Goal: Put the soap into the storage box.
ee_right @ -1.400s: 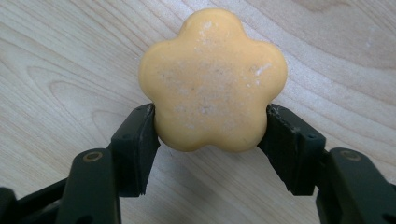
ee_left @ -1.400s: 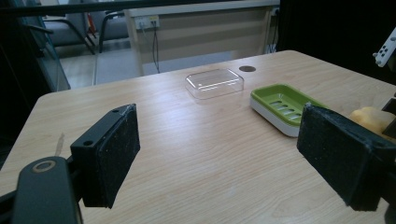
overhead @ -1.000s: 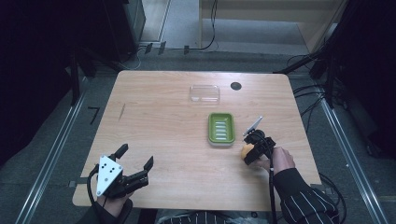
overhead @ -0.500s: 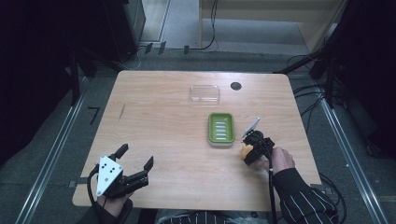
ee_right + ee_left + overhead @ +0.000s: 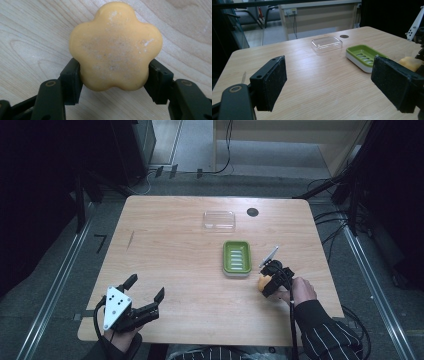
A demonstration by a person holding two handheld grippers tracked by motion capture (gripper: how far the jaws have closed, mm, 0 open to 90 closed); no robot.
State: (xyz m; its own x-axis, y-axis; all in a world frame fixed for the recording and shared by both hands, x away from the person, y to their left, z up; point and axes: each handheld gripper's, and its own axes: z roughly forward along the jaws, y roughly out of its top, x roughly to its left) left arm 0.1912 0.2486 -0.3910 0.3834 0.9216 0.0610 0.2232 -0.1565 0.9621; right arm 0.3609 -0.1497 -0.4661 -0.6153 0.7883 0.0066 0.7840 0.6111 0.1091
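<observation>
An orange flower-shaped soap sits between the jaws of my right gripper, which is shut on its sides just over the wooden table. From above, that gripper and the soap lie just right of an empty green soap dish. My left gripper rests near the front left of the table, wide open with nothing between its pads. Its own view shows the dish and the soap ahead to the right.
A clear plastic lid lies at the far middle of the table, seen as the lid in the left gripper view. A small dark round hole is beside it. Cables and dark racks surround the table.
My right gripper has edged slightly left toward the dish with the soap in it. The left gripper has stayed still.
</observation>
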